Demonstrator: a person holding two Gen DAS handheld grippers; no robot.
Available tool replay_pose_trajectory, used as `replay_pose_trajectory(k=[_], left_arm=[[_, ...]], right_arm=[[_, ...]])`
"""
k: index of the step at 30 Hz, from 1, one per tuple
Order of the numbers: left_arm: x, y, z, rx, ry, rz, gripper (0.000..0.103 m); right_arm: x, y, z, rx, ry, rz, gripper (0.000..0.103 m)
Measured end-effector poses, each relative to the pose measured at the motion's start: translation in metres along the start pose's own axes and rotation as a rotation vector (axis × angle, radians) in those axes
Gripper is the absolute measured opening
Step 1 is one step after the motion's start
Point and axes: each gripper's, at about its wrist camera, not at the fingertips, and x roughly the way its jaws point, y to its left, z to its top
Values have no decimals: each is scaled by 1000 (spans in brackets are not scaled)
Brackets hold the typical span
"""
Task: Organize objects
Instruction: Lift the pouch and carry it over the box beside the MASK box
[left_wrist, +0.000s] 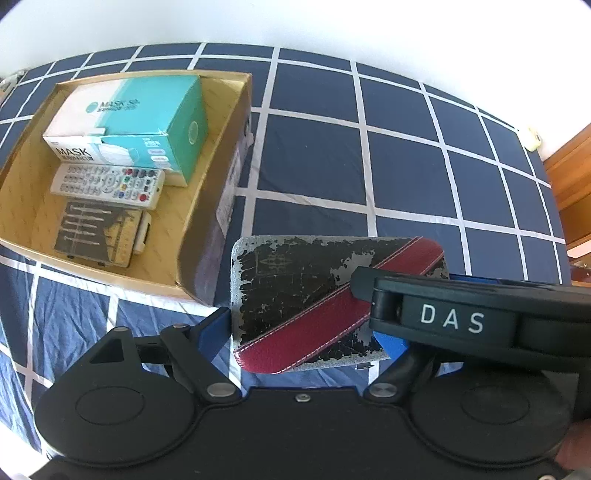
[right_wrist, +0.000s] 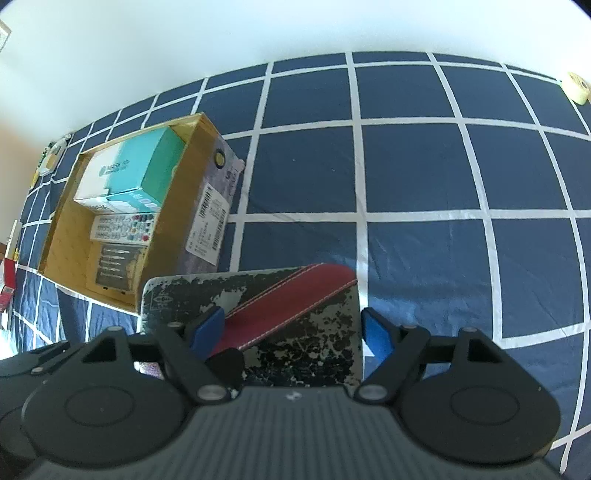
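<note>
A worn black wallet with a red diagonal stripe (left_wrist: 314, 306) is sitting between the spread fingers of both the left gripper (left_wrist: 303, 332) and right gripper (right_wrist: 291, 328), beside a cardboard box (left_wrist: 207, 236).

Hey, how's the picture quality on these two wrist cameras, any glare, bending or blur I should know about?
Left wrist view: strong fisheye bending of the checked cloth lines, dark corners; the mask box print is readable, while the right gripper looms large across the worn case. Right wrist view: same bending, bright washed-out wall, a sunlit patch on the cloth beside the case; the cardboard box label is too small to read.
</note>
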Motion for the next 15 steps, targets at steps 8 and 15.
replay_pose_trajectory(k=[8,15], left_arm=[[-11,28,14,28,-12,3,81],[-23,71,33,47,-24,3,81]], right_arm=[[0,29,7,17,-22,4,79],[5,73,19,25,-44,1,79]])
